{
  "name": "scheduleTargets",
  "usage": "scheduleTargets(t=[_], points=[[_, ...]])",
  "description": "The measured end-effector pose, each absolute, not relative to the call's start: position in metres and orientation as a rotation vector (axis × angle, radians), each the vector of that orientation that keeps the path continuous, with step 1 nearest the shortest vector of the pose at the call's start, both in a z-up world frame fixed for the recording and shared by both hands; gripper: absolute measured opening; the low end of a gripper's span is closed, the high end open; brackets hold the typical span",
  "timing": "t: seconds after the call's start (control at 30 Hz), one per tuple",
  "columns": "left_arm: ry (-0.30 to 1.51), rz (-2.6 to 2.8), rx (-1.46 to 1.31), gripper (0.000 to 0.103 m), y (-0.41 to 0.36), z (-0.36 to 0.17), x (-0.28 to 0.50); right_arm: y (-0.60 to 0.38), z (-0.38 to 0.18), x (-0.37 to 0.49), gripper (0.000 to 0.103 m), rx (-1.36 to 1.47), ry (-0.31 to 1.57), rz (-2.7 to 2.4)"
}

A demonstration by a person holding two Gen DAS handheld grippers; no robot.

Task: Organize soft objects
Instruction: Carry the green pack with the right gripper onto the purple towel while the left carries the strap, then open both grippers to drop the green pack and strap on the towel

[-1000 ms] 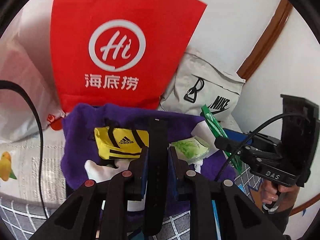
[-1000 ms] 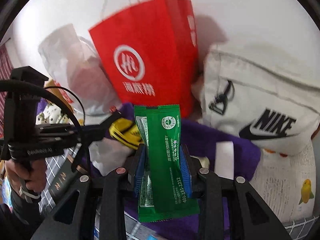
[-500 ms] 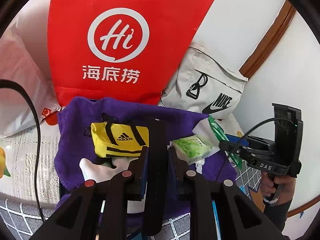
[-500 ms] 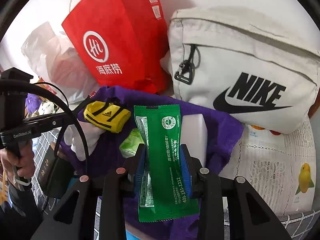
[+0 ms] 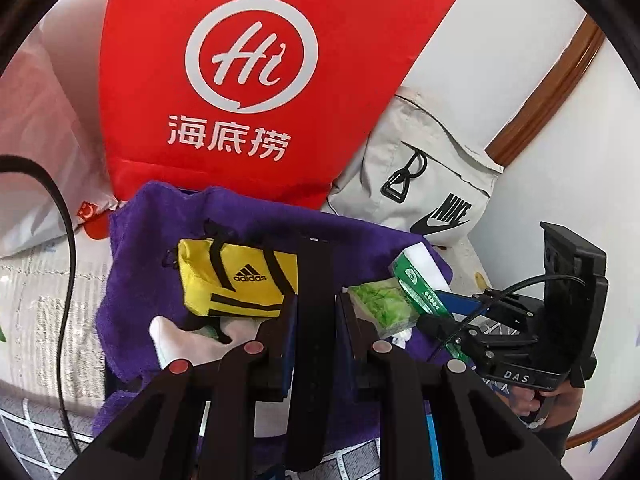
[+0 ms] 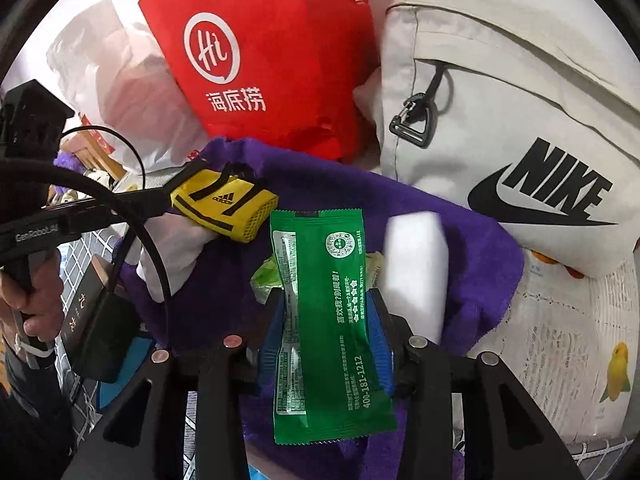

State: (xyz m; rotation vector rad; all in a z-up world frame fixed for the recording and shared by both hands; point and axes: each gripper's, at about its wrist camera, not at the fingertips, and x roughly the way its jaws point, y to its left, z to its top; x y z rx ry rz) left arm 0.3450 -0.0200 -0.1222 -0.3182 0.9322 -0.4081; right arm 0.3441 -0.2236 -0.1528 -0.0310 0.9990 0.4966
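The right gripper [image 6: 326, 320], its jaws just opening around the green packet [image 6: 324, 312], is releasing it onto the purple towel [image 6: 460, 236], while the left gripper [image 5: 314, 316] is pinching a black strap [image 5: 314, 340] that probably needs placing there next.

At twelve o'clock in my left view stands a red paper carrier bag [image 5: 256, 80] with a white Hi logo, with a pale grey Nike fabric bag [image 5: 420, 184] leaning at its four o'clock. I see a translucent white plastic bag [image 5: 36, 140] at nine and brown wooden trim [image 5: 552, 92] at two.
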Motion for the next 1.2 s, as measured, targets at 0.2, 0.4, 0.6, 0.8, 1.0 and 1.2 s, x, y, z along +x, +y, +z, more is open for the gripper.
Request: scheduleTargets(t=[0.2, 0.4, 0.6, 0.8, 1.0, 1.2], points=[[0.948, -0.403, -0.309, 0.018, -0.029, -0.13, 0.347, -0.227, -0.145, 0.34, 0.053, -0.024, 0.977, 0.497], [0.952, -0.396, -0.292, 0.018, -0.035, -0.134, 0.347, -0.225, -0.146, 0.343, 0.053, -0.013, 0.973, 0.494], [0.958, -0.385, -0.29, 0.018, -0.034, -0.137, 0.348, -0.227, -0.138, 0.339, 0.053, -0.015, 0.953, 0.49], [0.938, -0.359, -0.305, 0.046, -0.03, -0.132, 0.349, -0.224, -0.132, 0.335, 0.053, -0.029, 0.942, 0.493], [0.893, -0.34, -0.318, 0.047, -0.017, -0.115, 0.343, -0.222, -0.127, 0.333, 0.053, -0.03, 0.929, 0.501], [0.848, -0.3, -0.296, 0.047, -0.003, -0.093, 0.332, -0.216, -0.117, 0.33, 0.053, -0.026, 0.916, 0.499]])
